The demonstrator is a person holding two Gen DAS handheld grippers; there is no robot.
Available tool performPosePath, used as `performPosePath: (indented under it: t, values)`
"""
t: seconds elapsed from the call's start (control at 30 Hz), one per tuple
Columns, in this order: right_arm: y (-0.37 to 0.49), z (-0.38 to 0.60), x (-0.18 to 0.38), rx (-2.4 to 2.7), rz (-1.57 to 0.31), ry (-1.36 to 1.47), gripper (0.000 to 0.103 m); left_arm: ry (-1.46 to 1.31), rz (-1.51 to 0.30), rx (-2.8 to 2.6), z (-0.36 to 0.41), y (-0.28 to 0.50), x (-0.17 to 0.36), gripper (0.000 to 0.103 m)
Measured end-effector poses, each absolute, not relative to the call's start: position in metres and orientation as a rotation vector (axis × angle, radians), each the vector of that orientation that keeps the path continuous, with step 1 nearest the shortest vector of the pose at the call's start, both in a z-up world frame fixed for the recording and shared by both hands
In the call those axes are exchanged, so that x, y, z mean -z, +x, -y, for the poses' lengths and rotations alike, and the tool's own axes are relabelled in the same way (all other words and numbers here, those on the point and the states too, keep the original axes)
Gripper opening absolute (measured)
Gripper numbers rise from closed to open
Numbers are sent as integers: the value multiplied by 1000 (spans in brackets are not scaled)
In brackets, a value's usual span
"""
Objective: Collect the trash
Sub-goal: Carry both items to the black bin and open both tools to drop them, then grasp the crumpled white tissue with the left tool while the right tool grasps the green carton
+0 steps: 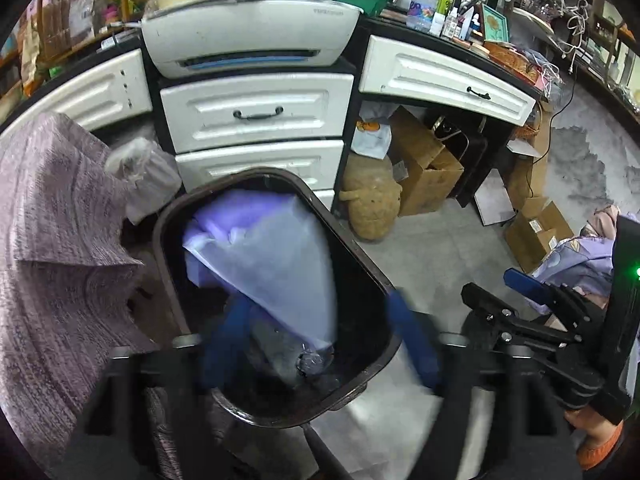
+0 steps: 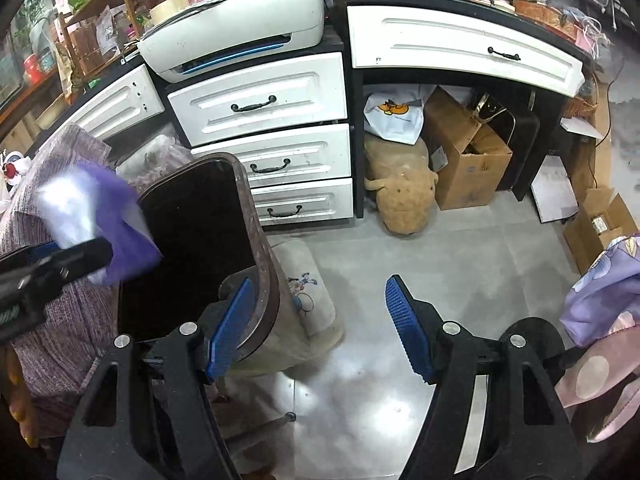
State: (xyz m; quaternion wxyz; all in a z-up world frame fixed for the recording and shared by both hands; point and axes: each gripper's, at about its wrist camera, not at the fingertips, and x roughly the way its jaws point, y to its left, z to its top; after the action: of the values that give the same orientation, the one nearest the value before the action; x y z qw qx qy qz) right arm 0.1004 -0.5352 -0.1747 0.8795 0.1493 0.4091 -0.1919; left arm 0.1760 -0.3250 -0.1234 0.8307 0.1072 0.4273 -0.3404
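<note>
A dark brown trash bin (image 1: 362,268) stands in front of the white drawers. A crumpled white and purple plastic bag (image 1: 272,248) hangs in its mouth, over darker trash at the bottom. My left gripper (image 1: 320,346) is above the bin with its blurred blue fingers (image 1: 226,340) spread wide on either side of the bag's lower end, not pressing on it. In the right wrist view the bag (image 2: 120,208) shows at the bin's (image 2: 264,248) left rim, beside the left gripper (image 2: 60,260). My right gripper (image 2: 320,324) is open and empty, its left finger (image 2: 230,322) by the bin's near rim.
White drawers (image 2: 260,100) with a printer (image 2: 240,28) on top stand behind the bin. A purple-grey woven cover (image 1: 52,240) lies to the left. A tan plush toy (image 2: 400,200), cardboard boxes (image 2: 464,160) and a low cushioned stool (image 2: 316,292) sit on the grey tiled floor.
</note>
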Motion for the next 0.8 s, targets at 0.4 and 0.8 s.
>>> performPosePath:
  t: [0.4,0.8]
  values:
    - [97,529,168,381,-837,311,75,285,-859,710,313,157,106,97]
    - [104,481,137,234,-798,244,80,235,-754,680,249,126,63,97]
